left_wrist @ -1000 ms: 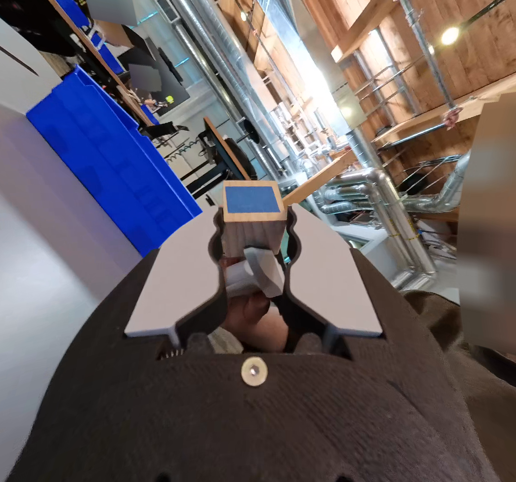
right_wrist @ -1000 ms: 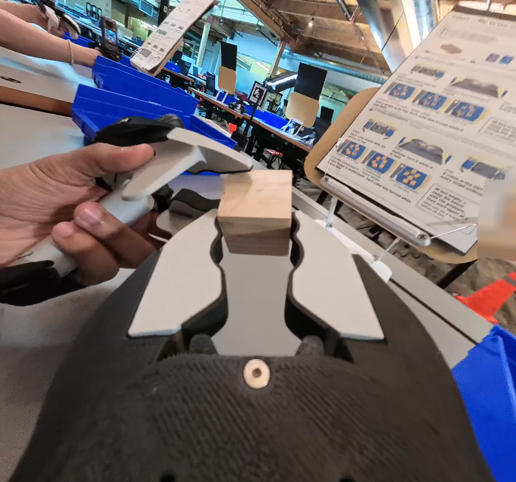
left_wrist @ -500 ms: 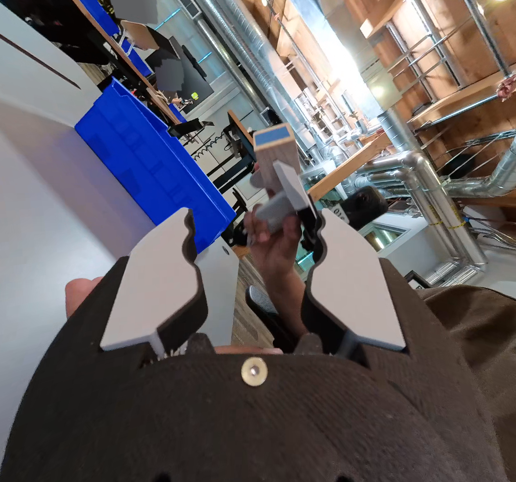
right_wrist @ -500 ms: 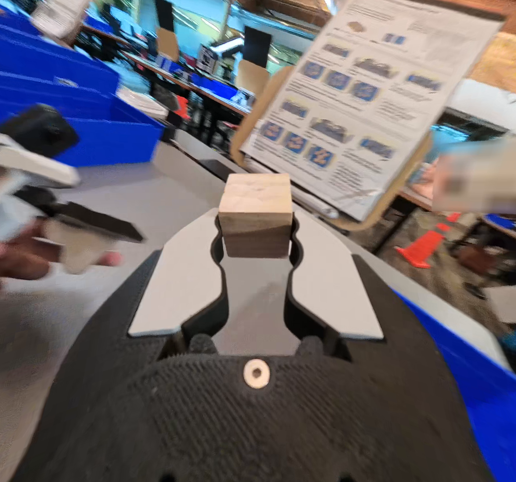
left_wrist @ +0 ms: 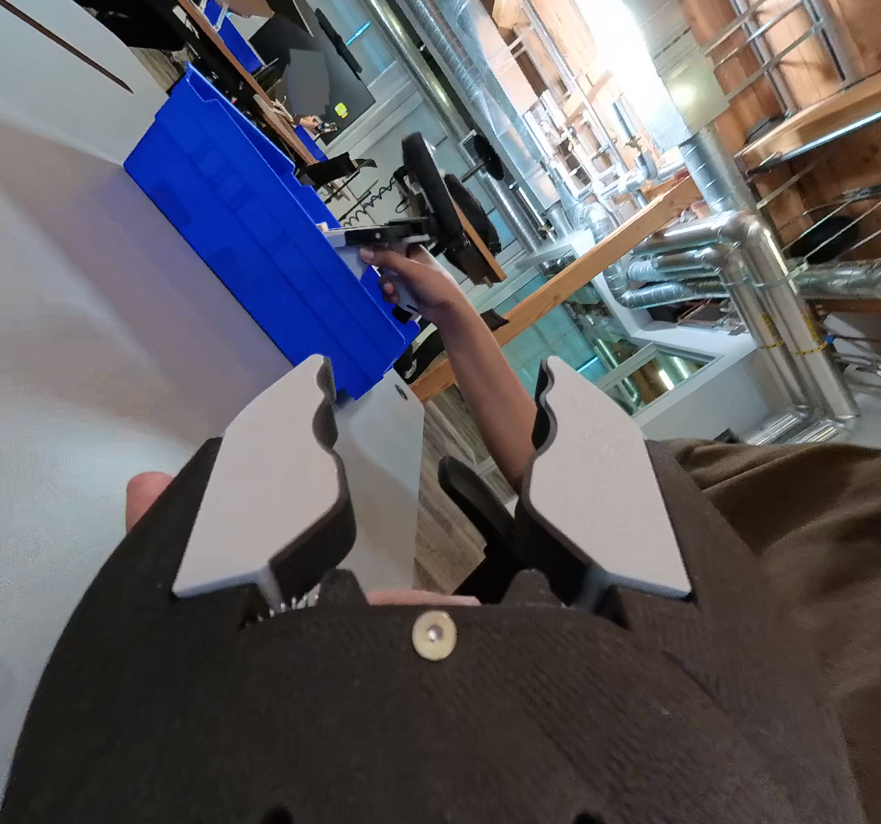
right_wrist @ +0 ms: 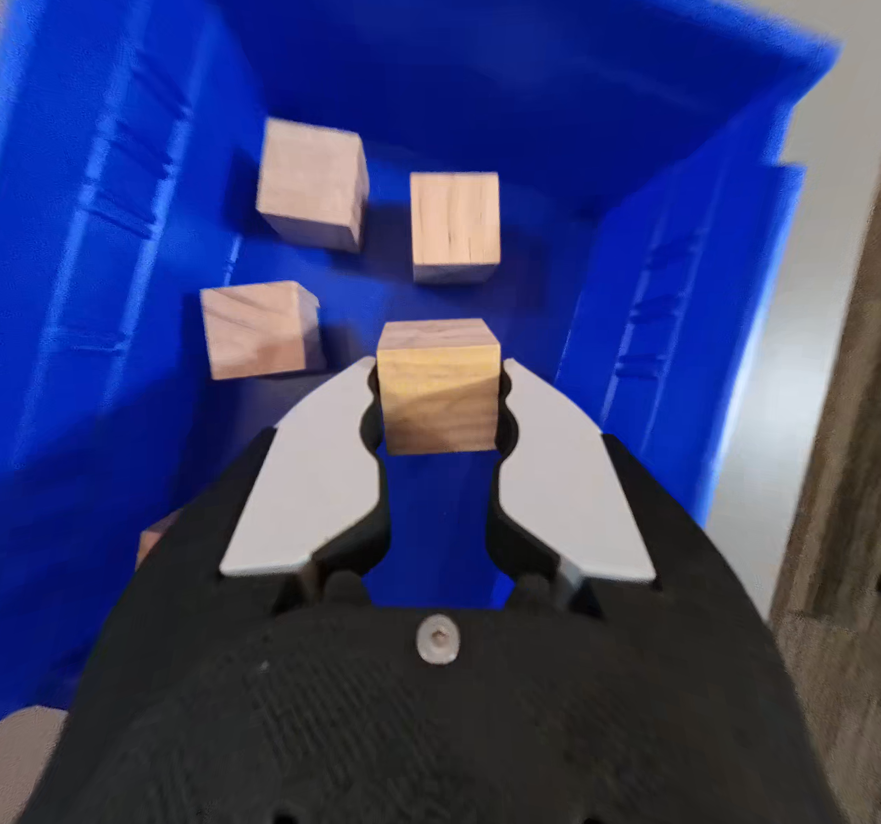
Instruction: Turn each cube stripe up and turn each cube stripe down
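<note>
My right gripper [right_wrist: 438, 367] is shut on a wooden cube [right_wrist: 438, 395], with both pads pressed on its sides. It holds the cube above the inside of a blue bin [right_wrist: 119, 229]; the cube's visible faces are plain wood. Three wooden cubes [right_wrist: 312, 186] [right_wrist: 454, 224] [right_wrist: 257, 329] lie plain side up on the bin's floor, and part of another [right_wrist: 152, 539] shows at my left finger. My left gripper [left_wrist: 436, 372] is open and empty, tilted up above the table. In the left wrist view the right gripper [left_wrist: 381, 238] hovers over the blue bin [left_wrist: 248, 229].
The grey table [left_wrist: 71, 372] runs under the bin, and its edge [right_wrist: 786, 324] lies right of the bin with wooden floor [right_wrist: 848, 467] beyond. The person's arm [left_wrist: 481, 372] crosses between my left fingers, farther off. More tables and a chair stand behind.
My left gripper opened and let go of the cube, which stayed in my right gripper. The right gripper swung away with it and now points down into the blue bin.
</note>
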Tool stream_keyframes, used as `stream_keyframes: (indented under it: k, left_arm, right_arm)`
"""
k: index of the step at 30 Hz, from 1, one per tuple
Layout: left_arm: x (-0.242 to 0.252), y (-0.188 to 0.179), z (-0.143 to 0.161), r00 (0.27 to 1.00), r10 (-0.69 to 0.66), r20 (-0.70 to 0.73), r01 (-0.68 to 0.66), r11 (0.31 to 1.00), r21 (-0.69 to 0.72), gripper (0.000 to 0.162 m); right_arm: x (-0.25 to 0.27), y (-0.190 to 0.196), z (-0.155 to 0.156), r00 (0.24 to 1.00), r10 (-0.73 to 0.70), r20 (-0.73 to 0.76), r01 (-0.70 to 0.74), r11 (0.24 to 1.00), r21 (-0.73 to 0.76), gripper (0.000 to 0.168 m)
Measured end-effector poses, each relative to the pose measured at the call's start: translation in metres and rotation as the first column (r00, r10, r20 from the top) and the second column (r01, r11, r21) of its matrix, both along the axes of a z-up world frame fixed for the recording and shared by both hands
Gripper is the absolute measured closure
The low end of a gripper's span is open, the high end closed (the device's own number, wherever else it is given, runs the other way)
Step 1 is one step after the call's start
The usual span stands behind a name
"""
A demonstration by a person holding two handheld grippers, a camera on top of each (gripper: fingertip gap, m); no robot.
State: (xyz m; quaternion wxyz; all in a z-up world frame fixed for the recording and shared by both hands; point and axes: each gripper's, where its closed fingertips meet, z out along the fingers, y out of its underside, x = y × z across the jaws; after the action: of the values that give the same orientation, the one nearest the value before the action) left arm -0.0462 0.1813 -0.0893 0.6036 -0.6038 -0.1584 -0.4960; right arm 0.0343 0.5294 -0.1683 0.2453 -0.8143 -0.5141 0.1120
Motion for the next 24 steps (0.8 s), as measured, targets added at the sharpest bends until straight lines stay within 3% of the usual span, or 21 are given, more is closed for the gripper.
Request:
stream_keyframes:
  k: [4, 8, 9, 11, 14, 16, 19, 22, 24]
  left_arm:
    - [0.004, 0.003, -0.005, 0.998, -0.016, -0.054, 0.015, 1.000, -0.016, 0.081]
    - [0.001, 0.006, -0.008, 0.999, -0.022, -0.036, 0.021, 0.999, -0.028, 0.081]
    - [0.000, 0.006, -0.009, 0.999, -0.020, -0.029, 0.019, 0.999, -0.030, 0.081]
    - [-0.004, 0.006, -0.009, 1.000, -0.015, -0.026, 0.014, 0.999, -0.032, 0.081]
    - [-0.011, 0.007, -0.009, 0.998, 0.001, -0.055, -0.003, 1.000, -0.029, 0.081]
    - [-0.020, 0.006, -0.004, 0.993, 0.032, -0.114, -0.034, 0.999, -0.016, 0.080]
    - [-0.058, -0.002, 0.014, 0.931, 0.173, -0.321, -0.168, 0.985, 0.046, 0.079]
    - [-0.129, -0.025, 0.042, 0.739, 0.427, -0.521, -0.421, 0.897, 0.138, 0.078]
    - [-0.184, -0.050, 0.057, 0.590, 0.545, -0.595, -0.587, 0.796, 0.147, 0.080]
  right_arm:
    - [0.013, -0.002, -0.031, 0.989, 0.002, 0.151, 0.018, 0.991, -0.132, 0.121]
    - [0.019, 0.002, -0.043, 0.981, -0.023, 0.195, 0.050, 0.989, -0.136, 0.121]
    - [0.019, 0.001, -0.044, 0.982, -0.025, 0.188, 0.051, 0.989, -0.138, 0.114]
    - [0.015, -0.003, -0.038, 0.990, -0.023, 0.140, 0.044, 0.989, -0.144, 0.097]
    - [0.006, -0.013, -0.007, 0.999, -0.018, 0.026, 0.020, 0.998, -0.062, 0.095]
    - [-0.015, -0.039, 0.028, 0.986, 0.039, -0.161, -0.037, 0.999, 0.018, 0.099]
    - [-0.045, -0.119, 0.089, 0.851, 0.275, -0.447, -0.216, 0.960, 0.179, 0.103]
    - [-0.059, -0.204, 0.132, 0.633, 0.472, -0.613, -0.299, 0.880, 0.370, 0.112]
    - [-0.065, -0.270, 0.136, 0.420, 0.530, -0.737, -0.382, 0.840, 0.386, 0.113]
